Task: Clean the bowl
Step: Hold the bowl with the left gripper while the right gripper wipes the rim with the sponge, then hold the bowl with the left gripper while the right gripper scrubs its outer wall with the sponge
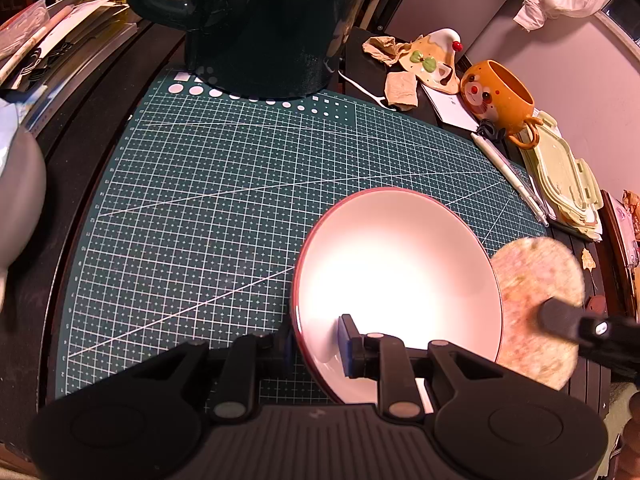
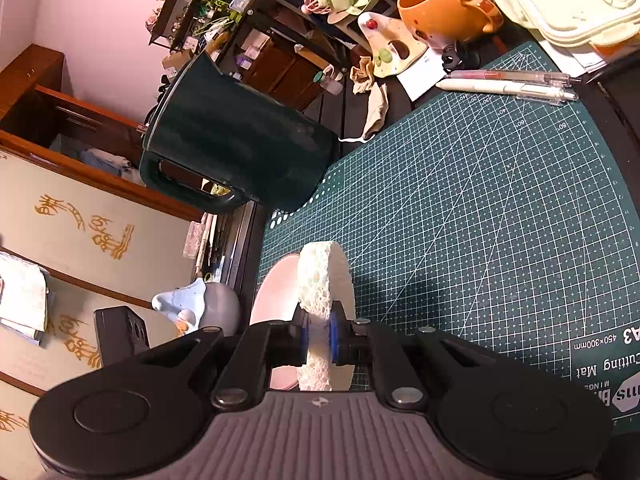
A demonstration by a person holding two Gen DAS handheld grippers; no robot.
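A white bowl with a red rim (image 1: 396,272) is tilted up over the green cutting mat (image 1: 200,200). My left gripper (image 1: 318,350) is shut on its near left rim, one blue pad inside the bowl and one outside. A round, pale, speckled sponge (image 1: 536,300) hangs just off the bowl's right edge with my right gripper (image 1: 560,318) shut on it. In the right wrist view the sponge (image 2: 326,292) stands edge-on between the fingers of the right gripper (image 2: 320,338), and the bowl (image 2: 276,296) lies close on its left, partly hidden.
A dark green kettle (image 1: 260,20) stands at the mat's far edge. On the right are an orange mug (image 1: 500,96), pens (image 1: 512,176), a pale green box lid (image 1: 560,176) and crumpled paper (image 1: 400,88). A grey rounded object (image 1: 16,200) sits at the left.
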